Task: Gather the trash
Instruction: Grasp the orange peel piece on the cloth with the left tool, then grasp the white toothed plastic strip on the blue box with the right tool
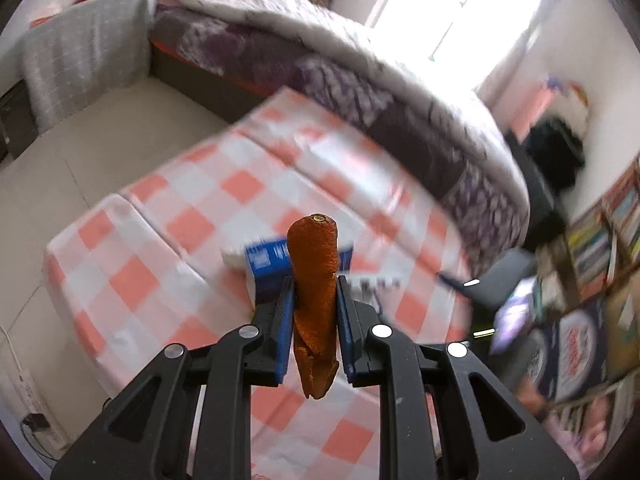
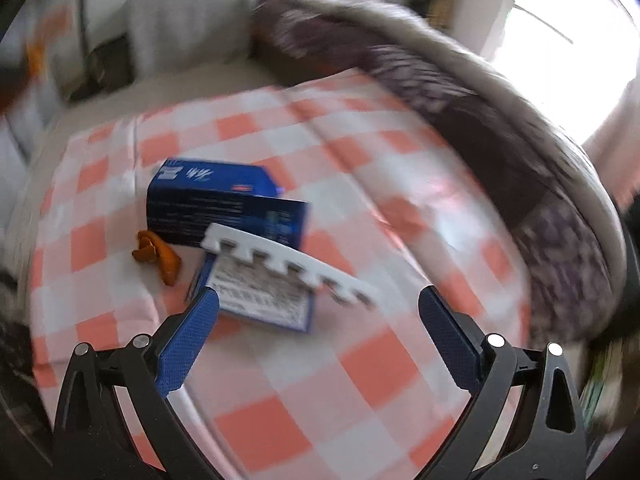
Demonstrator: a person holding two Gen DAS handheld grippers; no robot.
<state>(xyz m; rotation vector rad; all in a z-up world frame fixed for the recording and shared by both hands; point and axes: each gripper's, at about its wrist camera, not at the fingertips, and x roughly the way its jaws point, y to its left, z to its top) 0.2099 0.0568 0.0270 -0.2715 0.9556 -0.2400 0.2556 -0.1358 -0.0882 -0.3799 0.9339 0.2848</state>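
The left tool (image 1: pixel 315 304) is clamped on a strip of orange peel (image 1: pixel 314 280), its 2 blue pads pressing the peel from either side. The peel stands upright between them, its stem end poking above the fingertips and its ragged lower end hanging below the pads. It is lifted clear of the counter (image 1: pixel 180 216), which is covered in an orange-and-white checked cloth.

Behind the held peel, on the cloth, lies a blue box (image 1: pixel 266 268), partly hidden by the peel and the tool.

In the right wrist view, the right tool (image 2: pixel 318 308) has its 2 blue fingers spread wide apart with nothing between the pads. It hovers over the checked counter (image 2: pixel 360 364), pointing down toward the litter. Just ahead of its fingertips lies a flat blue packet with a white printed label (image 2: pixel 264 300), and a white notched foam strip (image 2: pixel 288 266) rests across it at a slant. The blue box (image 2: pixel 224 204) lies just beyond, touching or overlapping the strip's far end. A second curled piece of orange peel (image 2: pixel 160 256) sits on the cloth beside the box's near left corner.

A bed with a purple patterned quilt (image 1: pixel 420 120) runs along the far side of the counter. This view is blurred.
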